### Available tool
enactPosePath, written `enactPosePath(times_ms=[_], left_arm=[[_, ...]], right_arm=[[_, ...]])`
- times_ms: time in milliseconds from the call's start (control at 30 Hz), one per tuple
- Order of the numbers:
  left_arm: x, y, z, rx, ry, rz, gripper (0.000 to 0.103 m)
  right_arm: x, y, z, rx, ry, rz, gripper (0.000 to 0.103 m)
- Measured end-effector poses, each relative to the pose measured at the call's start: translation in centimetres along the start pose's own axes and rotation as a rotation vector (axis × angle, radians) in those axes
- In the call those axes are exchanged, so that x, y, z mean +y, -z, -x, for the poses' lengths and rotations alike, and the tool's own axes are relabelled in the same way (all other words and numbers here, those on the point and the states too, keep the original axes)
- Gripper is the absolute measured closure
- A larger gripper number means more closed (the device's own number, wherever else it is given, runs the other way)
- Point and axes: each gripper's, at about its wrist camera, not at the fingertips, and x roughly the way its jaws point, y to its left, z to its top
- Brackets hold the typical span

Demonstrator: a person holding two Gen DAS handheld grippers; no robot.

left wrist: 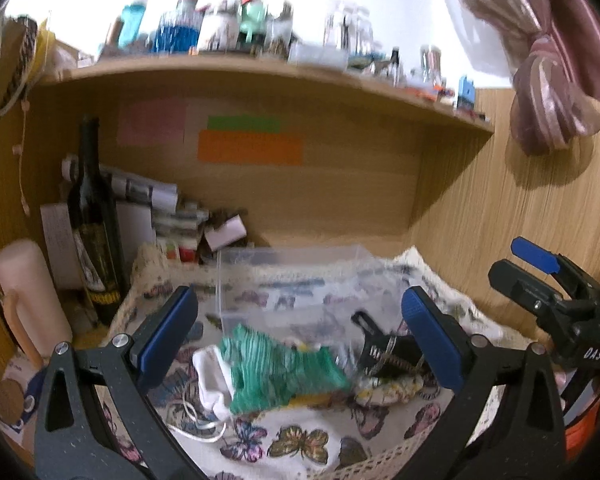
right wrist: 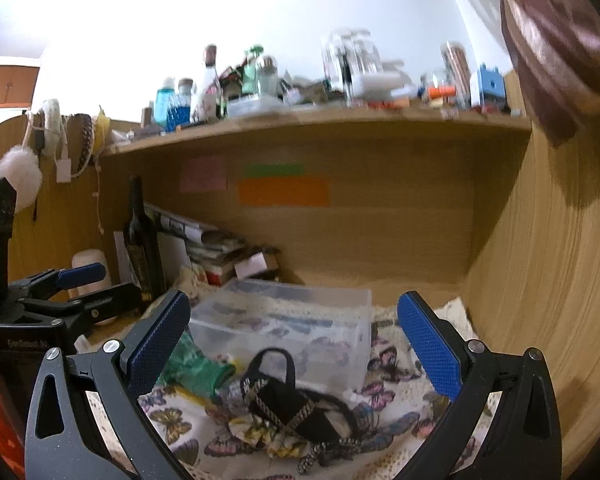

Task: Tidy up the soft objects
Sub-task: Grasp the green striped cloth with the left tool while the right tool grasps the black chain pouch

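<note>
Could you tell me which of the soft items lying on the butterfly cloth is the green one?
The green knitted piece, lying left of the black strappy item and the yellow floral scrunchie.

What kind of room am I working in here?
Probably a home bedroom or study desk nook: a wooden shelf crowded with bottles and jars, coloured sticky notes on the wooden back panel, and a butterfly-print cloth carrying a clear plastic box.

Both fisheye views bend the wooden shelf (left wrist: 260, 74) into an arc and darken into black corners, the white wall (right wrist: 220, 8) above blows out in glare, motion blur smears the bottles (left wrist: 188, 28) and coloured notes (right wrist: 283, 191), while the tied curtain (left wrist: 548, 92) casts a soft shadow
</note>
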Motion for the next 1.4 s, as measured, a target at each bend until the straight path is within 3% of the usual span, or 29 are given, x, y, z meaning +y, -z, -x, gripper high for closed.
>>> enactPosePath(times_ms=[133, 267, 367, 500, 733, 800, 867, 1100, 1400], left_arm=[[0.7, 1.7, -1.0, 0.069, -0.013, 0.0, 0.001], [1.1, 3.1, -2.1, 0.137, -0.03, -0.012, 0.018], [1.7, 3.7, -3.1, 0.177, -0.018, 0.015, 0.024], [2.3, 4.3, -5.0, 0.248, 0.01, 0.039, 0.044], [2.5, 5.5, -7.2, 0.3, -0.024, 0.042, 0.055], [2.4, 5.8, -7.6, 0.312, -0.039, 0.026, 0.061], [2.3, 6.0, -7.6, 0.311, -0.053, 0.007, 0.064], [3.2, 5.7, -7.3, 0.308, -0.065, 0.036, 0.089], [3.3, 4.1, -6.4, 0.276, -0.062, 0.042, 0.093]], right_arm=[[-0.6, 1.4, -1.0, 0.074, -0.017, -0.009, 0.004], [-0.8, 3.0, -2.3, 0.154, -0.041, -0.019, 0.018], [-1.0, 4.1, -3.4, 0.212, -0.064, -0.035, 0.027], [-1.1, 5.2, -4.6, 0.28, -0.08, -0.044, 0.043], [-0.8, 6.1, -6.7, 0.341, -0.09, -0.026, 0.057], [-0.9, 6.5, -7.2, 0.358, -0.082, -0.015, 0.07], [-1.0, 6.7, -7.4, 0.364, -0.073, -0.016, 0.08], [-1.9, 5.7, -6.7, 0.309, -0.069, -0.049, 0.089], [-1.9, 3.3, -6.0, 0.214, -0.049, -0.045, 0.091]])
